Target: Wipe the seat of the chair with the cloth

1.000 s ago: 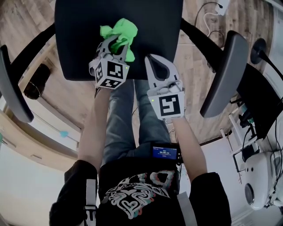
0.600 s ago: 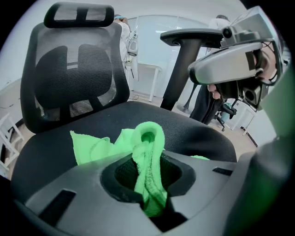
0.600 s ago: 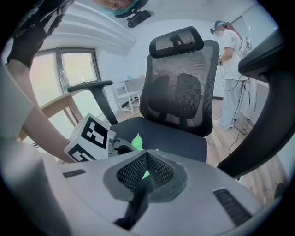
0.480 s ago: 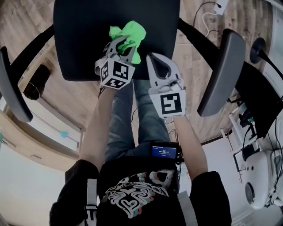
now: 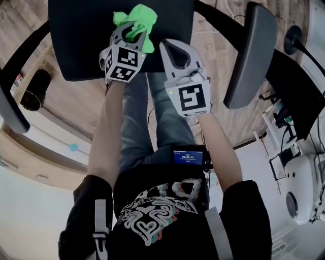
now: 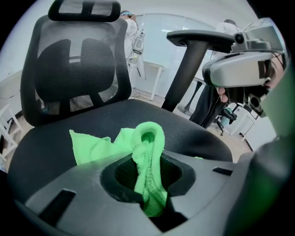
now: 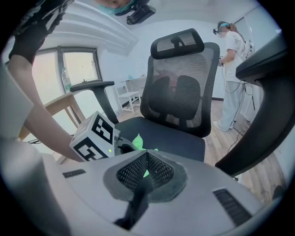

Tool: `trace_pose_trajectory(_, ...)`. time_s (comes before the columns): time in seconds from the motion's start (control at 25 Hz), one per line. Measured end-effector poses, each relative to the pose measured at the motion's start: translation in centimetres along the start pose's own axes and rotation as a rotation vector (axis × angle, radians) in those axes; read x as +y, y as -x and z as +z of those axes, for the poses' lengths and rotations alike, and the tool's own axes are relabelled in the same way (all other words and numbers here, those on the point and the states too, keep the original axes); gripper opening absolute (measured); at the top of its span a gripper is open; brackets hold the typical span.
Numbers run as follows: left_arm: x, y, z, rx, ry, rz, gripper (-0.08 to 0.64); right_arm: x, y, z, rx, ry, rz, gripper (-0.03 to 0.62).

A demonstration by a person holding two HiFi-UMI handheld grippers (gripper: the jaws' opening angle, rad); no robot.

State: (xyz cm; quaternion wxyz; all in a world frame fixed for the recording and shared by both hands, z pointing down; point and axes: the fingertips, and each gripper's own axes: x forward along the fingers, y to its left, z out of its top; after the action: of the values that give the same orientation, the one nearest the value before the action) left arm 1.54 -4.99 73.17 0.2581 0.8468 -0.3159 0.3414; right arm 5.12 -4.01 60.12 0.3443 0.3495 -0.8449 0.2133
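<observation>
Pinching the green cloth (image 5: 138, 16) tight, the left tongs (image 5: 133, 31) are holding it down on the black chair seat (image 5: 81, 40) near its front edge, the right tongs (image 5: 171, 48) are hovering just beside, closed together, gripping nothing

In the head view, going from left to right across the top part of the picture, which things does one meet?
Armrest at the left edge → left hand-held gripper, shut on the green cloth → right hand-held gripper, shut and empty → armrest on the right.
</observation>
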Motion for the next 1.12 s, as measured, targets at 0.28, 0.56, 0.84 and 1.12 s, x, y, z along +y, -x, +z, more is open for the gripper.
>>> trace_pose_trajectory(0.28, -3.3, -0.1, 0.1, -0.014, -0.065, -0.139, 0.083, 0.1, 0.3, 0.3, -0.017, 0.009, -0.002, 0.0)
trace_pose_trajectory(0.56, -4.9, 1.7, -1.0, 0.009, -0.002, -0.352, 0.083, -0.1, 0.6, -0.3, -0.002, -0.019, -0.002, 0.001)
trace_pose_trajectory(0.84, -4.2, 5.7, -1.5, -0.047, 0.033, -0.402, 0.083, -0.2, 1.0, 1.4, -0.017, -0.024, -0.005, 0.0)
trace_pose_trajectory(1.12, -1.2, 13.7, 0.9, -0.149, 0.114, -0.199, 0.083, 0.7, 4.1, 6.5, -0.068, 0.012, 0.007, 0.001)
